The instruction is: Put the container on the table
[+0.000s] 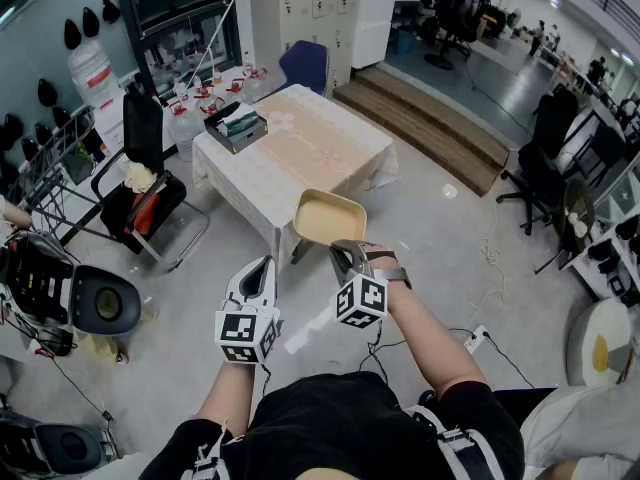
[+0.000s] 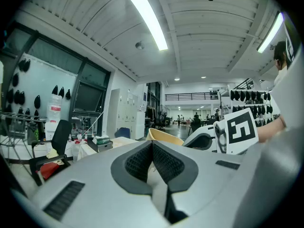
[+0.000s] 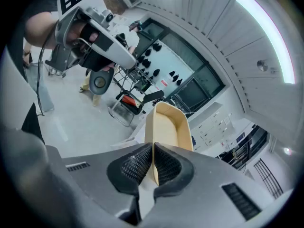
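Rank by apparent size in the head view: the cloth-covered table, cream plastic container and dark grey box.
Cloth-covered table
Cream plastic container
Dark grey box
The container is nearer the camera, so the last two are unsure.

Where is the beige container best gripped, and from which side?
By the thin end wall of the container nearest the person, coming from that side. It is an open, shallow tray, so one jaw goes inside and one outside, as the right gripper pinches it.

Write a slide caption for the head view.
Right gripper holds beige container by its rim, short of the table; left gripper shut, empty.
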### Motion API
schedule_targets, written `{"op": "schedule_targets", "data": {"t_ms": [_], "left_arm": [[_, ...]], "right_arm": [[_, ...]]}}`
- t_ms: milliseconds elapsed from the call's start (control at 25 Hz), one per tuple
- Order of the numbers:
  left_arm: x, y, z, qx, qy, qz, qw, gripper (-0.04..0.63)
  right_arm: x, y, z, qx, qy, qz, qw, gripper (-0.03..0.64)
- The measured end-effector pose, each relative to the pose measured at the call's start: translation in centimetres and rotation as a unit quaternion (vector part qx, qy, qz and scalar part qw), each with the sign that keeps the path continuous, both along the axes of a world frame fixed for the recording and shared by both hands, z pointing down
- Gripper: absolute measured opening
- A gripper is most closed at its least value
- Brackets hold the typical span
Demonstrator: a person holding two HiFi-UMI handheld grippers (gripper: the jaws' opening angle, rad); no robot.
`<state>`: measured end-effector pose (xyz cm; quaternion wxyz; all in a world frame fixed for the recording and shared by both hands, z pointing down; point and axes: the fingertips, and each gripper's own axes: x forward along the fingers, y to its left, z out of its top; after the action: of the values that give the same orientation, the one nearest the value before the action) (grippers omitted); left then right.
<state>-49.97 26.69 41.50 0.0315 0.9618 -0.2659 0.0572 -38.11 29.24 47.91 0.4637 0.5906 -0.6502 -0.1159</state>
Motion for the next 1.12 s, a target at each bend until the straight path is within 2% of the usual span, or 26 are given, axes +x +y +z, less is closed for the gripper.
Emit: {"op": "schedule_targets", "data": {"t_ms": [200,440,1120], "left_arm": [[0.2,-0.1,0.0,-0.001,-0.001,0.002,1.0000,0.012],[1.3,-0.3,0.0,-0.002,-0.002,0.004,1.0000,0.012],[9.4,-1.6,0.2,0.008,0.008,-0.001,0.9999,0.013]], "right_arm": [[0.6,-0.1,0.4,-0.016,0.016,-0.005,1.000,0.028],[2.0,-0.3,0.8,-0.024,0.012,0.002,1.000,0.029],[10.3,-2.1,1.7,-0.042,0.039,-0.004,0.998,0.029]]}}
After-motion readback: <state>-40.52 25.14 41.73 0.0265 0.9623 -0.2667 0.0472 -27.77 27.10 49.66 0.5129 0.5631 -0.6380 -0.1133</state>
